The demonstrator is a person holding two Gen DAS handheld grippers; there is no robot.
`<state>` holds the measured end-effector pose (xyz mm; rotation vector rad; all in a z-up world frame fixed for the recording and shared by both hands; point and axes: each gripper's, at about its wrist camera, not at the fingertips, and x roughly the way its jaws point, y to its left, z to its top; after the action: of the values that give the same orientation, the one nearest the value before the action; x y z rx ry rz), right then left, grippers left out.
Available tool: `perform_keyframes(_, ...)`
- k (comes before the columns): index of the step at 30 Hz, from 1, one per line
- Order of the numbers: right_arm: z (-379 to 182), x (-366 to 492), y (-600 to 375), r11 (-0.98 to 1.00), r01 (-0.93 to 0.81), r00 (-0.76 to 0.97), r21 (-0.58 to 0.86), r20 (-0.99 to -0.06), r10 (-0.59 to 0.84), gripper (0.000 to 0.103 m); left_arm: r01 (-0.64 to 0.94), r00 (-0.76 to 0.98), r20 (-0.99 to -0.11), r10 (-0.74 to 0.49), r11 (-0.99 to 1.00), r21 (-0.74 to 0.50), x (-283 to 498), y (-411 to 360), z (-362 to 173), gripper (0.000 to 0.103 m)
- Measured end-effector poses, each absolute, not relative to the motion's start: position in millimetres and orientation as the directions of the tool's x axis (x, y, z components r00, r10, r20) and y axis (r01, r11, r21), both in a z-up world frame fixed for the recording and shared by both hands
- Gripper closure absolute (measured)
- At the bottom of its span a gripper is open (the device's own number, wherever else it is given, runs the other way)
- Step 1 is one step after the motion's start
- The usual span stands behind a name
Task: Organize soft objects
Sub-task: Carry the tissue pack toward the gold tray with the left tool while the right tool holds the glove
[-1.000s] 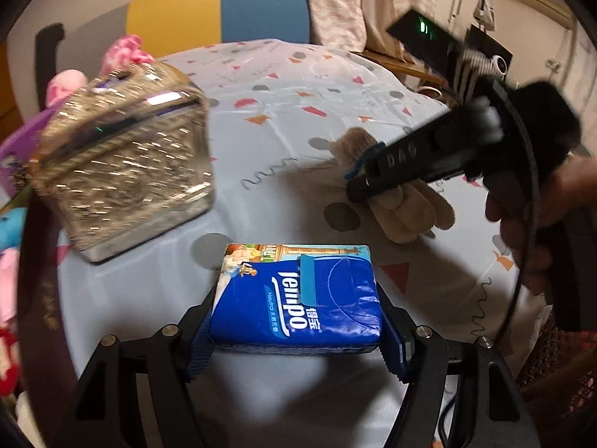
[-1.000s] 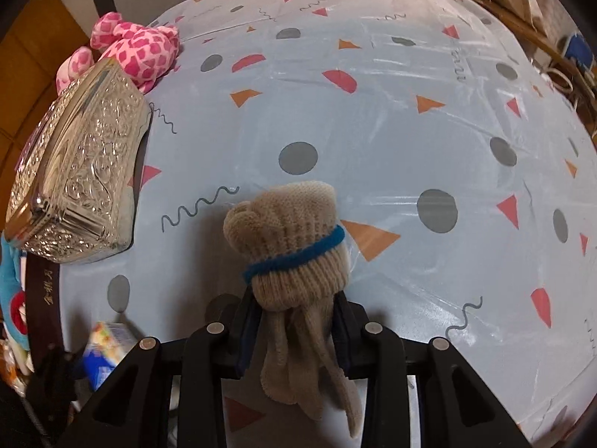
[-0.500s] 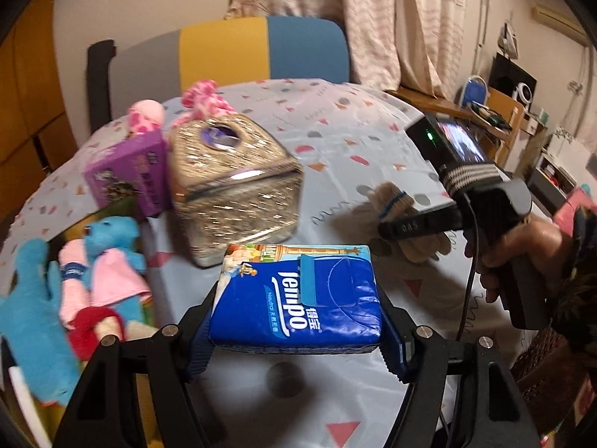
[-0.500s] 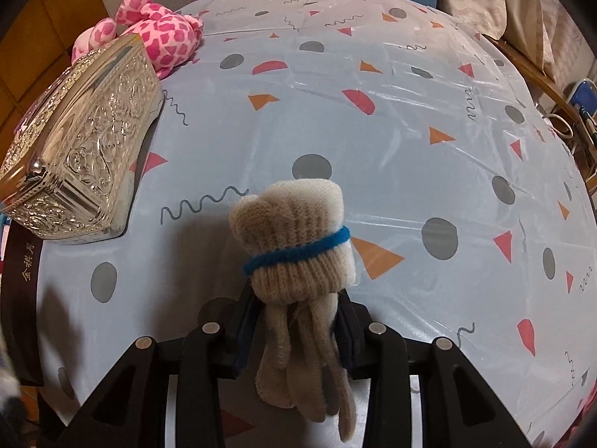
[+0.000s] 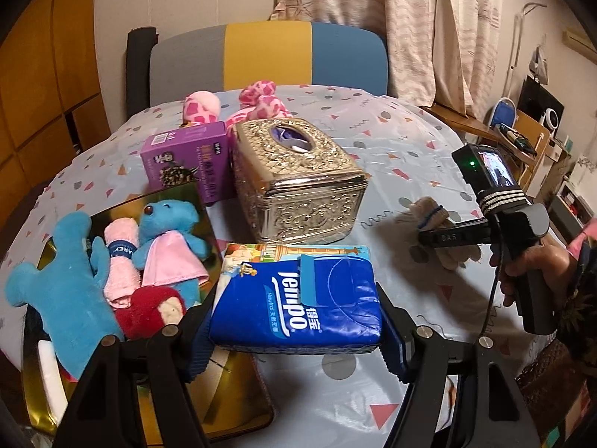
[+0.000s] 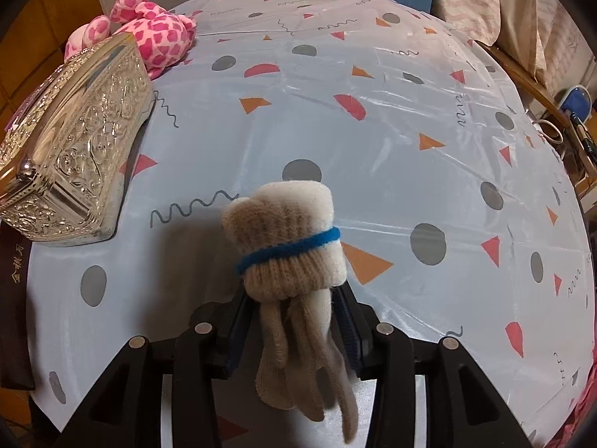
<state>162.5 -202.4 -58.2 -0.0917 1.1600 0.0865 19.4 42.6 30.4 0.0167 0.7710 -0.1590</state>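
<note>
Left gripper (image 5: 298,339) clamps the tissue pack (image 5: 298,295) beside the tray (image 5: 238,418), already holding toys; right gripper (image 6: 294,321), jaws just easing apart, loosens around the glove (image 6: 287,250), unsorted

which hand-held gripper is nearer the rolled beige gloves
Right. The right hand-held gripper straddles the rolled beige gloves; the left hand-held gripper, holding the blue tissue pack, is well off to their side.
</note>
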Motion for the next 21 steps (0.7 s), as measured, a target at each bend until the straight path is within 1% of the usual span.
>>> perform_keyframes(4,-58.4,162.3,-201.9,0.992,-0.12,0.403,-0.043,-0.915,0.009,0.059,0.135,0.703,-0.699,-0.131,0.99,-0.05,20.1,49.0,29.3,0.03)
perform_keyframes(6,-58.5,162.6,-202.5,0.992,-0.116,0.407,-0.053,-0.914,-0.002,0.053,0.126,0.702,-0.7,-0.129,0.99,-0.056,19.7,51.9,29.3,0.03)
perform_keyframes(8,-58.5,163.6,-204.3,0.992,-0.108,0.408,-0.06,-0.913,-0.011,0.05,0.118,0.705,-0.699,-0.124,0.991,-0.058,19.7,56.1,30.0,0.03)
perform_keyframes(11,-57.9,165.7,-205.5,0.993,-0.095,0.41,-0.063,-0.912,-0.019,0.05,0.104,0.706,-0.698,-0.123,0.992,-0.07,18.6,64.8,31.4,0.03)
perform_keyframes(13,-55.3,165.4,-202.8,0.99,-0.102,0.429,-0.102,-0.902,-0.049,0.05,0.094,0.708,-0.696,-0.123,0.992,-0.08,17.8,72.0,33.0,0.03)
perform_keyframes(14,-53.4,165.4,-200.9,0.987,-0.11,0.443,-0.119,-0.894,-0.058,0.058,0.084,0.711,-0.693,-0.123,0.992,-0.09,16.9,78.7,34.6,0.03)
perform_keyframes(15,-52.4,165.3,-199.4,0.985,-0.117,0.45,-0.125,-0.891,-0.06,0.062,0.074,0.713,-0.69,-0.121,0.993,-0.097,16.5,85.0,35.8,0.03)
perform_keyframes(18,-52.9,164.4,-195.8,0.979,-0.133,0.454,-0.152,-0.888,-0.076,0.065,0.006,0.714,-0.692,-0.102,0.99,-0.139,16.9,114.9,40.1,0.03)
perform_keyframes(21,-54.4,163.8,-192.6,0.974,-0.133,0.451,-0.184,-0.886,-0.106,0.065,-0.09,0.71,-0.699,-0.088,0.973,-0.214,19.2,156.0,45.5,0.03)
